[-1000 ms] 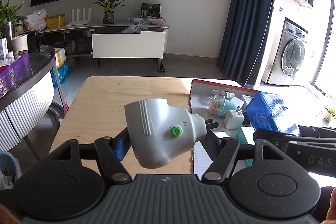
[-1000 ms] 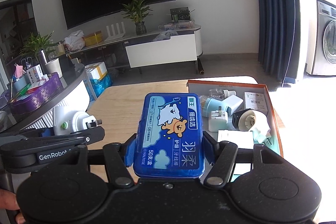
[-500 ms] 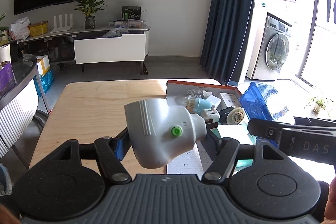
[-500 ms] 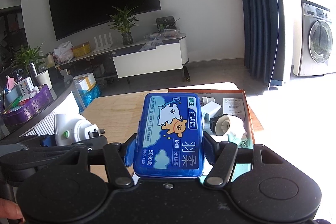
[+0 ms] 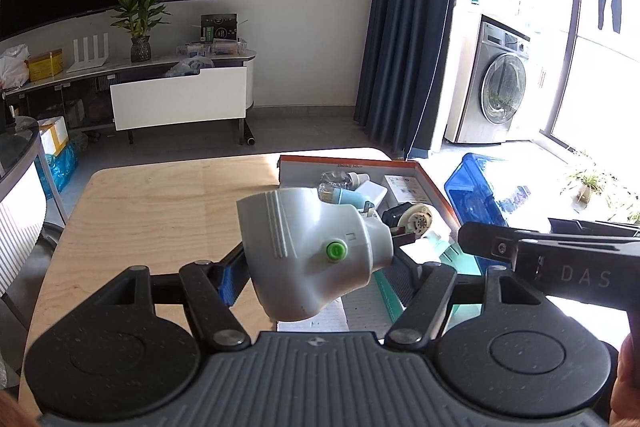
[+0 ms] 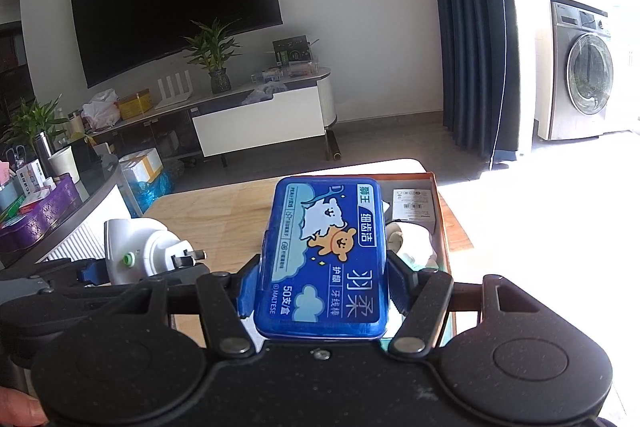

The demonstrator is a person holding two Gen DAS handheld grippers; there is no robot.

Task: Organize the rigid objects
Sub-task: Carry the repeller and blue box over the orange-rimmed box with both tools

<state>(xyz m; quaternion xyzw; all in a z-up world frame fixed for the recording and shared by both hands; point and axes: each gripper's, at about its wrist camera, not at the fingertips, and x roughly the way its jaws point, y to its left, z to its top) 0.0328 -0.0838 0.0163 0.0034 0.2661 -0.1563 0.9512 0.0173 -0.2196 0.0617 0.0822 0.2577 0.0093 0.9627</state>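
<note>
My left gripper is shut on a grey plug-in device with a green button, held above the wooden table. My right gripper is shut on a blue floss-pick box with a cartoon bear label. The blue box also shows in the left wrist view, and the grey device in the right wrist view. An orange-rimmed tray at the table's far right holds several small items: a white charger, a light blue container, a round black-and-white part.
A curved counter with a purple box stands left of the table. A TV stand with a plant is by the far wall, a washing machine at the right. The table's right edge lies just past the tray.
Both grippers have turned to the right and lifted slightly, still holding their objects. The tray now sits nearer the middle of the left wrist view.
</note>
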